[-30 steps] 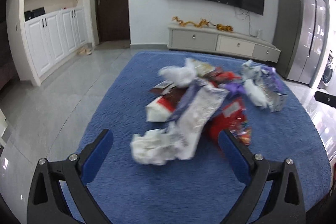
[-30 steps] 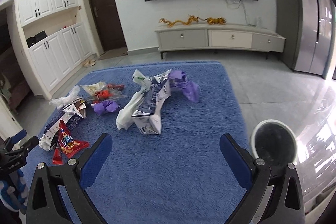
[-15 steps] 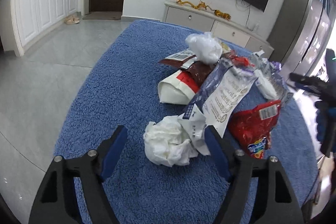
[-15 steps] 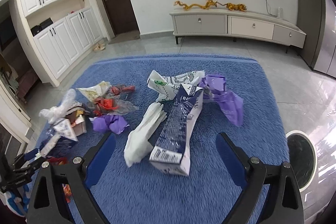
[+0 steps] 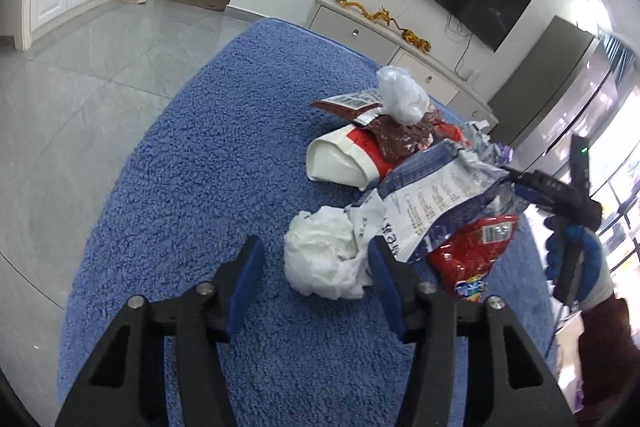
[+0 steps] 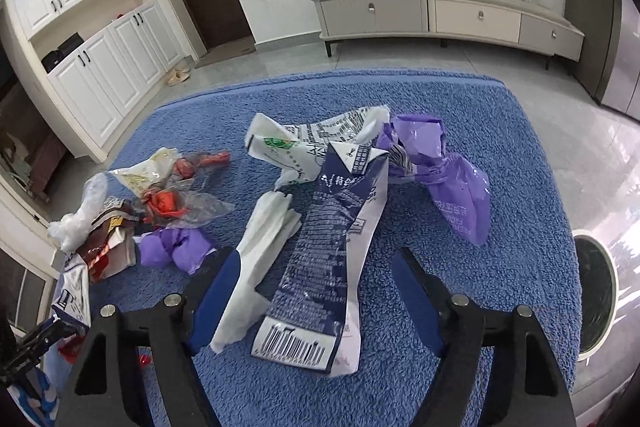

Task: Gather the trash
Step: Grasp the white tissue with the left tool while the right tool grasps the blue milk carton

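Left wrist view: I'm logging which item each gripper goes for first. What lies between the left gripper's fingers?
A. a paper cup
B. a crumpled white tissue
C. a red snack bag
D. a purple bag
B: the crumpled white tissue lies between the left gripper fingers, whose jaws have just been closing.

We cannot tell whether the left gripper's (image 5: 314, 259) right pad touches the crumpled white tissue (image 5: 326, 259) it overlaps. The red snack bag (image 5: 472, 259) lies half buried under the blue-and-white wrapper (image 5: 436, 199). Far left in the right wrist view, the other gripper (image 6: 28, 351) is cut by the edge.
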Demonstrator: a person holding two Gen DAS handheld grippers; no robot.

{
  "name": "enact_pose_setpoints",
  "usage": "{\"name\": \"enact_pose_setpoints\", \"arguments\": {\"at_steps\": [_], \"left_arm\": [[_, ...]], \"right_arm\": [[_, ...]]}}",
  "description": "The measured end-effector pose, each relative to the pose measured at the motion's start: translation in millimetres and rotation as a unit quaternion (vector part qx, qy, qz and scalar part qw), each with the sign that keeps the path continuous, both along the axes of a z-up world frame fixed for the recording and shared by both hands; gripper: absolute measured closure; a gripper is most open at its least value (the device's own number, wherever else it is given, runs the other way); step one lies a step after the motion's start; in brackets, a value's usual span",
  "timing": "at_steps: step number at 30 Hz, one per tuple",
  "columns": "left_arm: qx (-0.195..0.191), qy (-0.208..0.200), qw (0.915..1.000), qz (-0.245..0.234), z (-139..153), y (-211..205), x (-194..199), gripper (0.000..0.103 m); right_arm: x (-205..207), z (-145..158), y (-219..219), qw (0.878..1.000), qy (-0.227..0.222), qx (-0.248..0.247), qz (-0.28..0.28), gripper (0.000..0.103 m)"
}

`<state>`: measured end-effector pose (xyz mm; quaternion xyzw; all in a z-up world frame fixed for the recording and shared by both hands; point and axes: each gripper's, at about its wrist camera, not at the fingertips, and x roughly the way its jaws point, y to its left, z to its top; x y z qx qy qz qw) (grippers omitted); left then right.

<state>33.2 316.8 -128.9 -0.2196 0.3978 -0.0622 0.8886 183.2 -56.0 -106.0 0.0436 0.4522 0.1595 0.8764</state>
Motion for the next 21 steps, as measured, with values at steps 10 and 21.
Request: {"name": "enact_pose_setpoints", "arguments": {"at_steps": [10,21], "left_arm": [[0.028,0.013,0.9995,-0.003,4,-17,-4,0.085],[0.071,-0.014,0.9968,0.032,44,-26,-31,0.086]], "right_arm": [[7,-18,4,0.999,0.037,0.002,0.010,0.056],[-46,-7,-31,0.994,0.051,0.090,0.042,0.069]]}}
